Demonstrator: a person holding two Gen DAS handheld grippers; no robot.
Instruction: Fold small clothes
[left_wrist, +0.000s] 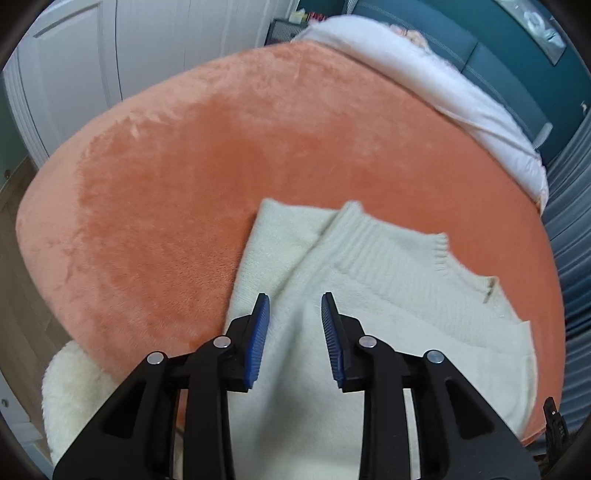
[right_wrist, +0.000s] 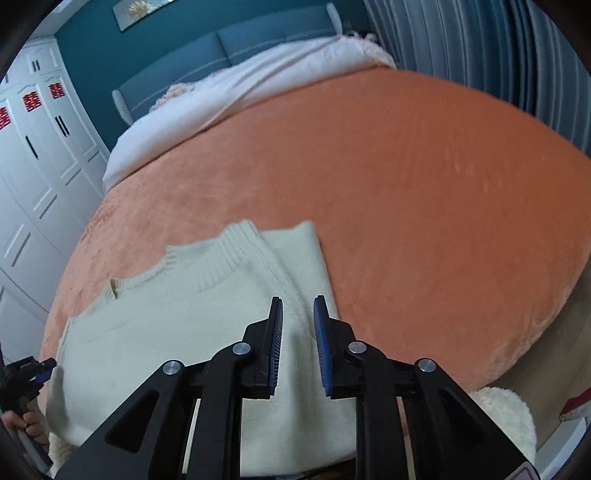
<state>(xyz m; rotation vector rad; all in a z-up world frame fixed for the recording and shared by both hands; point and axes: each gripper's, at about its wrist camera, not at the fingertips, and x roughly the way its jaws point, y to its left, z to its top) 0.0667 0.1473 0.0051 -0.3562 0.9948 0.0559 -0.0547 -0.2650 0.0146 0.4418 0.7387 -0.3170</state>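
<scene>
Cream ribbed-knit sweater (left_wrist: 369, 288) lies flat on the orange plush bed cover (left_wrist: 221, 166), lower centre of the left wrist view, lower left to centre of the right wrist view (right_wrist: 177, 325). One sleeve looks folded in over the body, ribbed cuff up near the collar, so I'd judge it partly folded.

Left hand-held gripper (left_wrist: 295, 332): jaws apart, nothing between the blue pads, over the sweater's body. Right hand-held gripper (right_wrist: 298, 339): also released, narrower gap, empty, over the sweater's right side. Can't tell if either touches the knit.

Both sit over the near half, probably to pick the next fold edge. A fluffy white fleece item (left_wrist: 70, 398) hangs at the near bed edge, lower left of the left view.
</scene>
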